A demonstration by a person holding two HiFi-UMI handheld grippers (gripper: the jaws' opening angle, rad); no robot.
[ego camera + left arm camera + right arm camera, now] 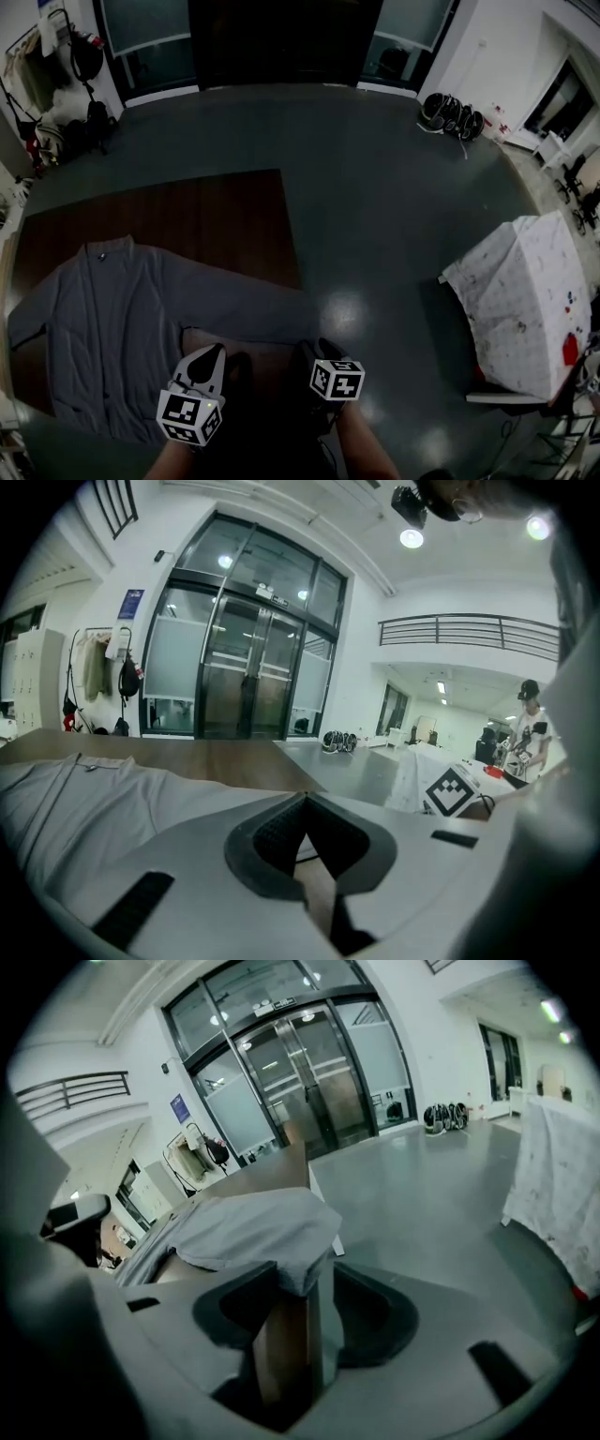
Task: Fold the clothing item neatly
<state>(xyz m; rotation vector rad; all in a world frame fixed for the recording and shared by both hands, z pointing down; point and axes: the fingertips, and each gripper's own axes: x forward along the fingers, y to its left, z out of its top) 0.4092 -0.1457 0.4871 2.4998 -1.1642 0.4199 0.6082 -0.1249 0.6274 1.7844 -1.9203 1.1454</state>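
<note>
A grey cardigan (112, 319) lies spread flat on the brown table (216, 211), collar toward the far side. One sleeve (244, 305) reaches right to the table's near right corner. My right gripper (314, 350) hangs at that corner. In the right gripper view the right gripper (305, 1279) stands open, and the sleeve's end (253, 1227) droops over the table edge into the gap between its jaws. My left gripper (212, 354) is just left of it, over the table by the cardigan's hem. In the left gripper view the left gripper (302, 803) is shut with nothing in it, and the cardigan (75, 799) lies beyond it.
A table under a white, paint-spattered cloth (525, 300) stands to the right across grey floor, with a red thing (569, 350) on it. Dark gear (452, 114) lies by the far wall. A coat rack (66, 56) stands at the far left. A person (530, 724) stands in the background.
</note>
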